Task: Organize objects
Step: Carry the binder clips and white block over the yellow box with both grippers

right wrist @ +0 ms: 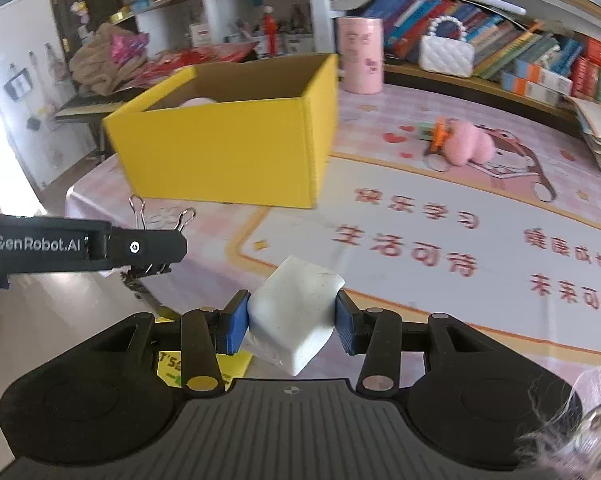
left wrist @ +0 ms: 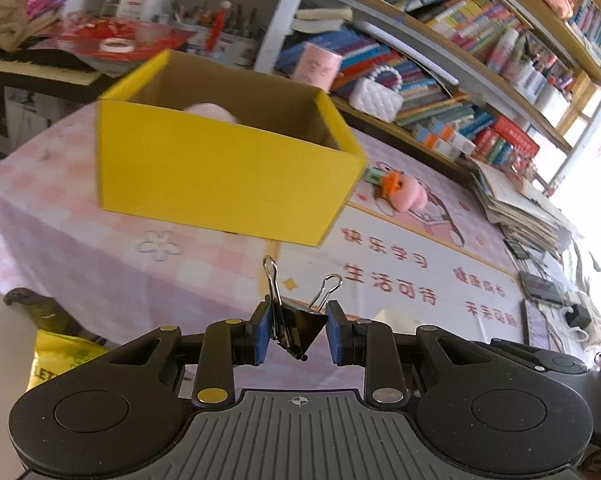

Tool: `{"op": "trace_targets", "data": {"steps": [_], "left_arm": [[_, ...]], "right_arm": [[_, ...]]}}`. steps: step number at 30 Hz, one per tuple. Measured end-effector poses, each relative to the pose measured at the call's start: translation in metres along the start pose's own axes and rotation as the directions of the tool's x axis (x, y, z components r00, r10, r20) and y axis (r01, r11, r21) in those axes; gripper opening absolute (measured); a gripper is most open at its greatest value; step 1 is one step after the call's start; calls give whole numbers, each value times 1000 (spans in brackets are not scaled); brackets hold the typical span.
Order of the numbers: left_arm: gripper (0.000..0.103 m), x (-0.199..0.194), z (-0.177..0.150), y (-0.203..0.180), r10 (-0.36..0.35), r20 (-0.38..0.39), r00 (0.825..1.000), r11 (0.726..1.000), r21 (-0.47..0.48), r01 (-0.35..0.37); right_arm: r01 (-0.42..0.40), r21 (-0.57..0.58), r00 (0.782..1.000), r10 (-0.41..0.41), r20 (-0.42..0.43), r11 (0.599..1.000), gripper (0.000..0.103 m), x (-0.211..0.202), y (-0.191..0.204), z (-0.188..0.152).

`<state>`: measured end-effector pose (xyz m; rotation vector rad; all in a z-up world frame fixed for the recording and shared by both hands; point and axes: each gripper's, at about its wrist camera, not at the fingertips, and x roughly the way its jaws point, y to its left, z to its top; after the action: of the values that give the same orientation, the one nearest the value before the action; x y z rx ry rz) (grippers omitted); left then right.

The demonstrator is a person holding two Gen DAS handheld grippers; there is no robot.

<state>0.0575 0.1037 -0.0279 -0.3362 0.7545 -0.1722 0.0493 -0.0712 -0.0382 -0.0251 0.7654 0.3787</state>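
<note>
Clamped between my right gripper's [right wrist: 292, 322] blue pads [right wrist: 236, 326] was a white eraser-like block [right wrist: 296, 316], turned corner-forward and held off the table, its flat sides giving the pads something square to press on. My left gripper [left wrist: 296, 334] was closed to a narrow gap on a black binder clip [left wrist: 298, 330]; the left pad lay against the clip's body and wire, while the right pad met only its corner, so I judged that hold the less secure of the two. The clip's two silver wire handles stood up past my fingertips, clear of the pads.

Seen from my right wrist, the left gripper sat off to the left and slightly ahead of the block, both loads raised, apparently to clear the wall of the container beyond.

Straight ahead of both grippers stood the open yellow cardboard box [left wrist: 228, 176], its near wall facing me and something pale pink [left wrist: 212, 112] already resting inside, which suggested it was the collecting place.

Farther ahead and to the right, a pink plush toy [right wrist: 466, 142] with an orange clip [right wrist: 440, 132] lay on the pink printed table mat [right wrist: 420, 216], not yet gathered. Behind it, by the bookshelf [right wrist: 520, 52], stood a pink cylindrical tin [right wrist: 360, 54] and a white quilted handbag [right wrist: 446, 54].
</note>
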Motion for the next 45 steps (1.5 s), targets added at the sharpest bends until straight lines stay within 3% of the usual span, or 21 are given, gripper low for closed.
{"op": "trace_targets", "data": {"steps": [13, 22, 27, 34, 40, 45], "left_arm": [[27, -38, 6, 41, 12, 90, 996, 1000, -15, -10], [27, -46, 30, 54, 8, 162, 987, 1000, -19, -6], [27, -39, 57, 49, 7, 217, 976, 1000, -13, -4], [27, -19, 106, 34, 11, 292, 956, 1000, 17, -17], [27, 13, 145, 22, 26, 316, 948, 999, 8, -31], [27, 44, 164, 16, 50, 290, 956, 998, 9, -55]], "right_arm": [[-17, -74, 998, 21, 53, 997, 42, -1, 57, 8], [3, -77, 995, 5, 97, 997, 42, -1, 66, 32], [25, -74, 986, -12, 166, 997, 42, 4, 58, 56], [54, -90, 962, -27, 273, 994, 42, 30, 39, 120], [46, -162, 973, -7, 232, 986, 42, 83, 29, 152], [-16, -211, 993, 40, 110, 977, 42, 123, 26, 161]]}}
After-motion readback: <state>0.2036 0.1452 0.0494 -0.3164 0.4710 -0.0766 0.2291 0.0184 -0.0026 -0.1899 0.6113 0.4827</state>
